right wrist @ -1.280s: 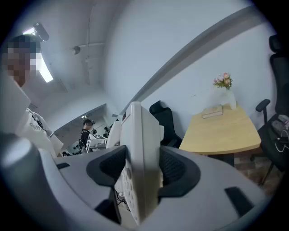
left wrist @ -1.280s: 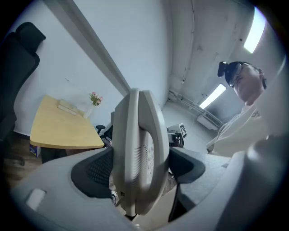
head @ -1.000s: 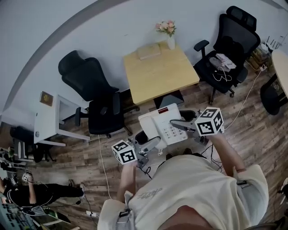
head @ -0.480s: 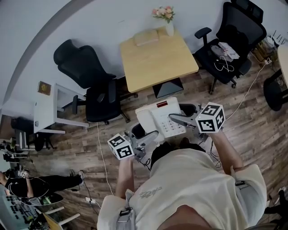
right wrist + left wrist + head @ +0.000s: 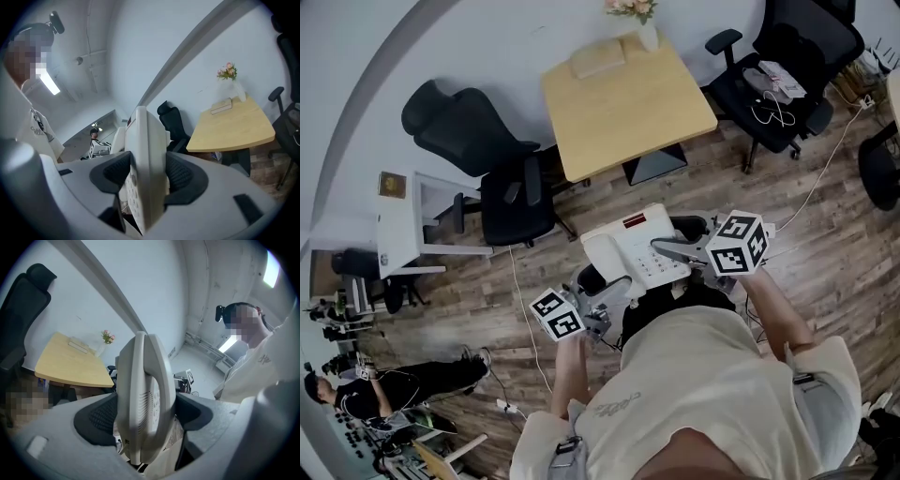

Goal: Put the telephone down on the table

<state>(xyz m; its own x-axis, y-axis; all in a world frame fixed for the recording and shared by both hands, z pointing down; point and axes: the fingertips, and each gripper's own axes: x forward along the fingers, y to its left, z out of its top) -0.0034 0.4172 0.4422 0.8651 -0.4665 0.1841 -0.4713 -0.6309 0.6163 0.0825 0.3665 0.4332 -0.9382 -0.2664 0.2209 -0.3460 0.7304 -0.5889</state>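
A white desk telephone (image 5: 633,247) with a red display strip is held in the air above the wooden floor, between both grippers. My left gripper (image 5: 614,286) is shut on its handset side (image 5: 143,399). My right gripper (image 5: 666,251) is shut on its keypad edge (image 5: 143,173). The light wood table (image 5: 623,98) stands farther away, beyond the phone, by the white wall; it shows too in the left gripper view (image 5: 70,364) and the right gripper view (image 5: 234,124).
A book (image 5: 598,58) and a vase of flowers (image 5: 639,21) sit at the table's far edge. Black office chairs stand left (image 5: 483,155) and right (image 5: 787,70) of it. A white side table (image 5: 422,220) is at the left. Cables trail over the floor.
The view has shifted: the table now sits higher and farther up the head view. The telephone stays gripped by both grippers, with the left gripper's cube a little farther right.
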